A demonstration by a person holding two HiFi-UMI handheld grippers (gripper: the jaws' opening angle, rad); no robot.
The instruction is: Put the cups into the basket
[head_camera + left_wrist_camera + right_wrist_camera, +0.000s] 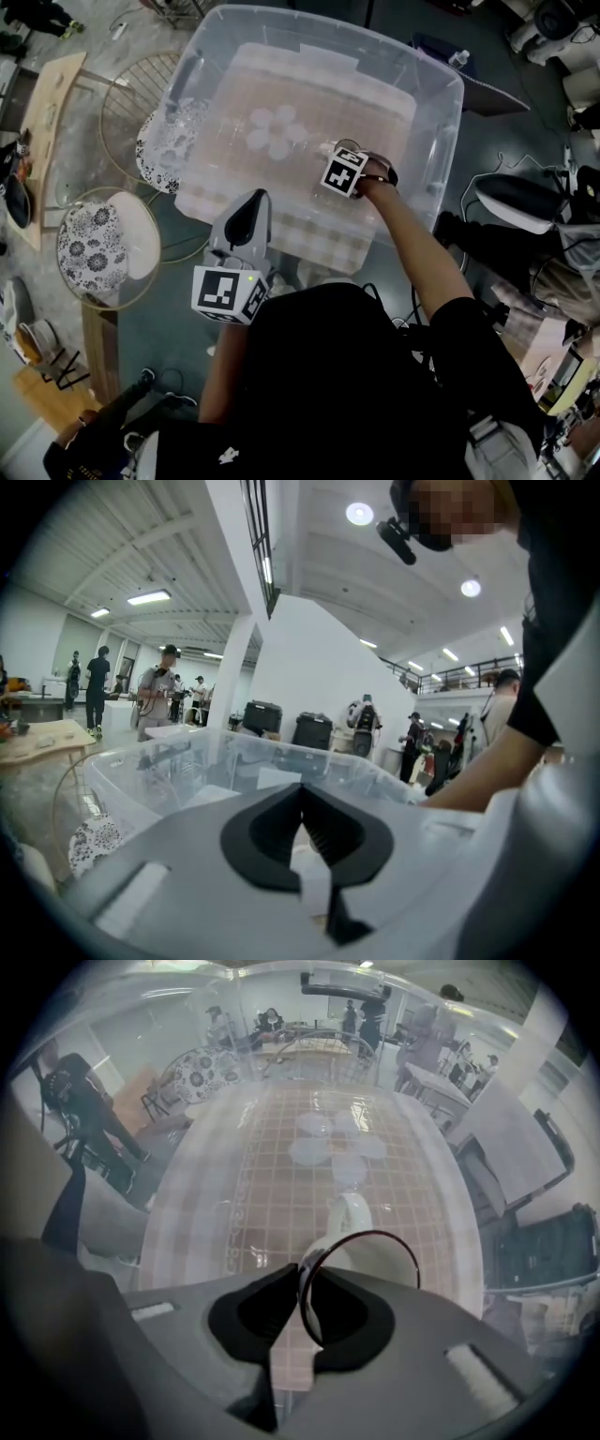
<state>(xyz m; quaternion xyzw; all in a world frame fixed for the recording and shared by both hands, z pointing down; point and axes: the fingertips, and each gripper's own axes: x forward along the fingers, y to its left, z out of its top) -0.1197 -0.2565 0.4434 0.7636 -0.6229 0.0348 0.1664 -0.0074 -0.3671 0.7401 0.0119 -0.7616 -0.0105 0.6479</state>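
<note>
A big clear plastic bin (450, 103) stands before me, a chequered cloth with a flower print showing through its bottom (281, 1176). My right gripper (349, 171) reaches down inside it near the front right. In the right gripper view this gripper (302, 1274) is shut on the dark rim of a white cup (375, 1260), whose handle (349, 1211) points away; the cup hangs close above the bin's bottom. My left gripper (260, 195) is held outside the bin's near wall (234, 752). It (302, 794) is shut with nothing in it.
Two round wire stools with floral cushions (94, 248) (173, 141) stand left of the bin, beside a wooden table (47, 112). A white object (520, 202) and cables lie on the floor at the right. People stand far off (155, 691).
</note>
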